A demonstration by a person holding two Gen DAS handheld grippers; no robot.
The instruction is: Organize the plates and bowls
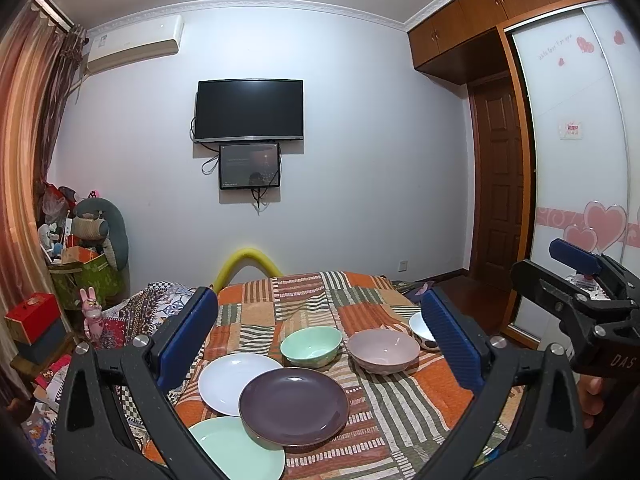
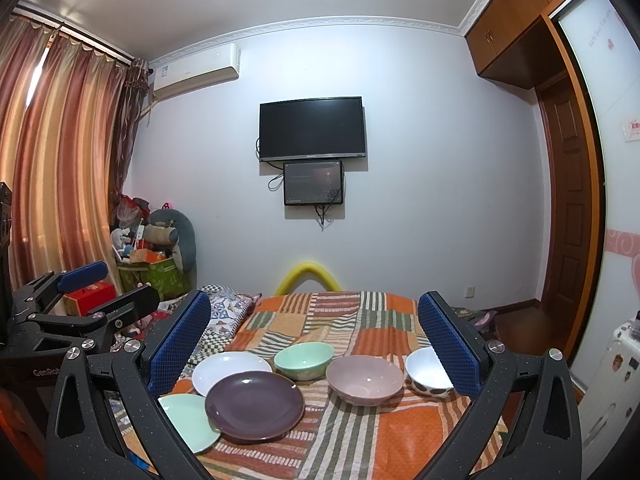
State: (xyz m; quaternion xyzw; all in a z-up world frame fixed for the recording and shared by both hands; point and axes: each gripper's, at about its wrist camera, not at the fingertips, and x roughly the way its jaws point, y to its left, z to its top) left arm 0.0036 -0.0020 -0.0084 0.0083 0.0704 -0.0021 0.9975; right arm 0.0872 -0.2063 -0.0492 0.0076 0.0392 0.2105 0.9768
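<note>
On the patchwork bed cover (image 1: 400, 408) lie three plates: a purple plate (image 1: 294, 406) overlapping a white plate (image 1: 228, 380) and a mint green plate (image 1: 236, 450). Behind stand a mint green bowl (image 1: 311, 346), a pink bowl (image 1: 383, 350) and a white spotted bowl (image 1: 420, 330). The same plates and bowls show in the right wrist view: purple plate (image 2: 255, 404), white plate (image 2: 228, 370), green plate (image 2: 188, 424), green bowl (image 2: 304, 360), pink bowl (image 2: 365, 379), spotted bowl (image 2: 428, 376). My left gripper (image 1: 320, 336) and right gripper (image 2: 316, 340) are open, empty, above the dishes.
The bed's far end (image 2: 332, 300) meets a yellow foam tube (image 2: 308, 274). Boxes and stuffed toys (image 1: 80, 264) pile up at the left by the curtain. A wardrobe and door (image 1: 500, 200) stand at the right. A TV (image 1: 248, 110) hangs on the wall.
</note>
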